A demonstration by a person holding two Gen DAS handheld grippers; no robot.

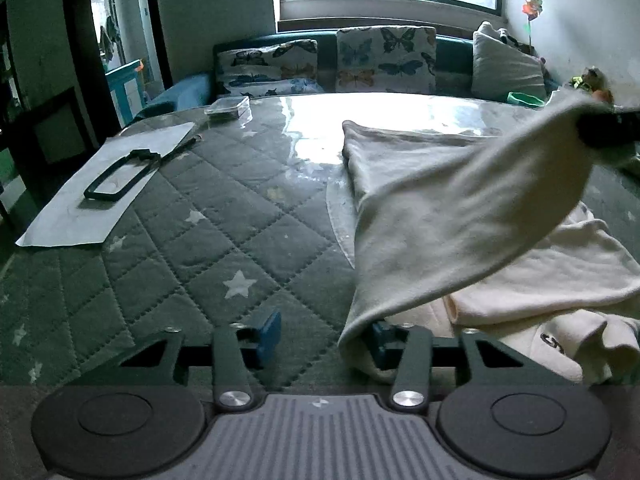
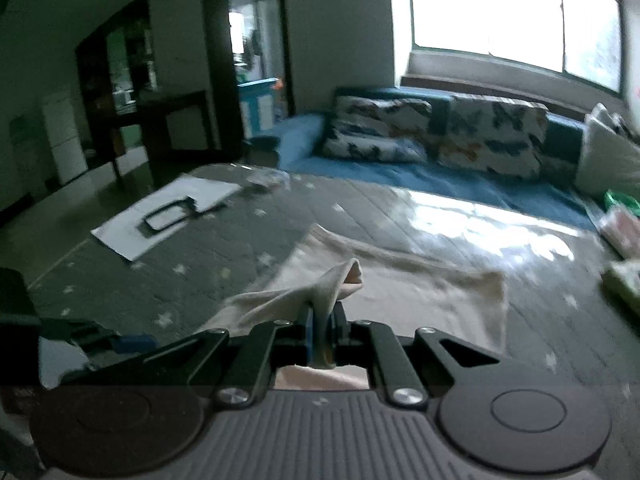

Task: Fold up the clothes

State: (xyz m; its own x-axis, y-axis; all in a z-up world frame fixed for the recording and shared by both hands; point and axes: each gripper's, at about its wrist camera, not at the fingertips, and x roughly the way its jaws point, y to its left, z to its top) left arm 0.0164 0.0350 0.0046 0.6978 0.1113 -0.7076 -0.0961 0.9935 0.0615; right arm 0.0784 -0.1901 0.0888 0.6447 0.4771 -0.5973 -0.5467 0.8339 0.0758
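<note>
A cream-white garment [image 1: 460, 216] lies on the quilted star-pattern table cover [image 1: 192, 216], one flap lifted and stretched up to the right. My left gripper [image 1: 324, 338] is open; the flap's lower corner drapes over its right finger [image 1: 380, 340], with the left finger [image 1: 268, 334] bare. My right gripper [image 2: 322, 332] is shut on a bunched edge of the garment [image 2: 340, 280] and holds it above the table; it shows as a dark shape at the flap's far end in the left wrist view [image 1: 608, 128]. The rest of the garment [image 2: 420, 292] lies flat beneath.
A white paper sheet [image 1: 100, 192] with a black frame [image 1: 120, 176] lies at the left. A clear plastic box [image 1: 228, 106] sits at the table's far edge. A blue sofa with butterfly cushions [image 1: 384, 60] stands behind. Small items [image 2: 624, 232] lie at the right.
</note>
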